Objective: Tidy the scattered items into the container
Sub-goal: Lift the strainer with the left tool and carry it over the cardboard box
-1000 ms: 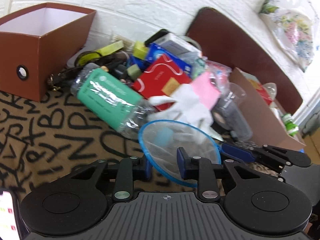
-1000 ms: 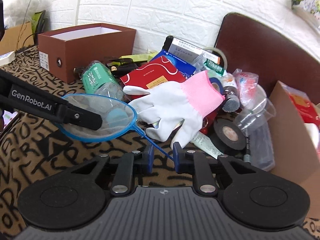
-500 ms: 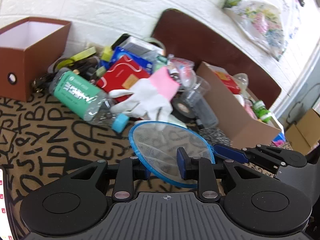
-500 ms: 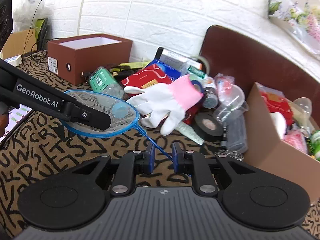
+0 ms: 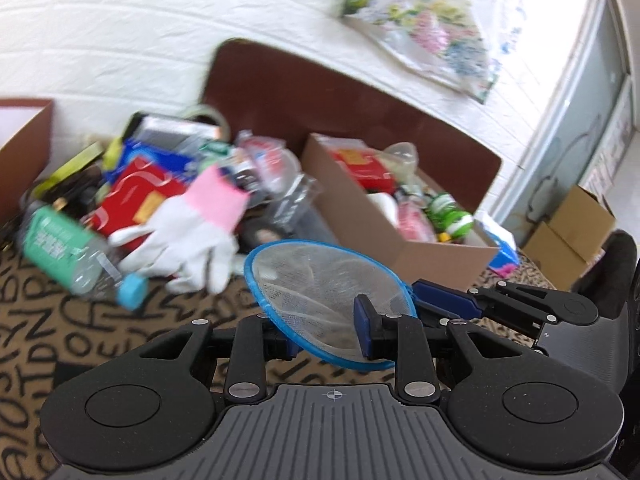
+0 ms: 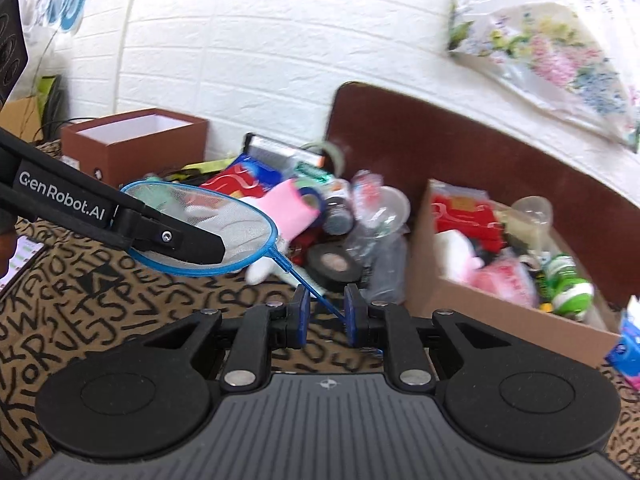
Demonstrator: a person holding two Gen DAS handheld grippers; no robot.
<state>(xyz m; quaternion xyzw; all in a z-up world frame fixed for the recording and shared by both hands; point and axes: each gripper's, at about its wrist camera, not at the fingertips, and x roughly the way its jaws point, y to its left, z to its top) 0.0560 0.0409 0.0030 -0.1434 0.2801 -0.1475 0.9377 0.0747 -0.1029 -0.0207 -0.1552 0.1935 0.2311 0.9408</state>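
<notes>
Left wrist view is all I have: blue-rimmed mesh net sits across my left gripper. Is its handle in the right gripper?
Observer: Yes. The blue-rimmed mesh net's thin blue handle runs between the right gripper's fingers, against one pad; the gap looks wider than the handle.
Operator: Brown box is cut off for me. Open?
Observer: Yes. The brown open-top cardboard box stands by the white brick wall, white inside.

Open stretch of lettered cloth [image 6: 120, 320] in front, bare of clutter. Blocked beyond by a heap: white glove [image 5: 188, 240], green-labelled bottle [image 5: 60, 248], black tape roll [image 6: 334, 262]. Hemmed on the right by the cardboard box [image 6: 500, 308], behind by the brown panel [image 6: 460, 140].
</notes>
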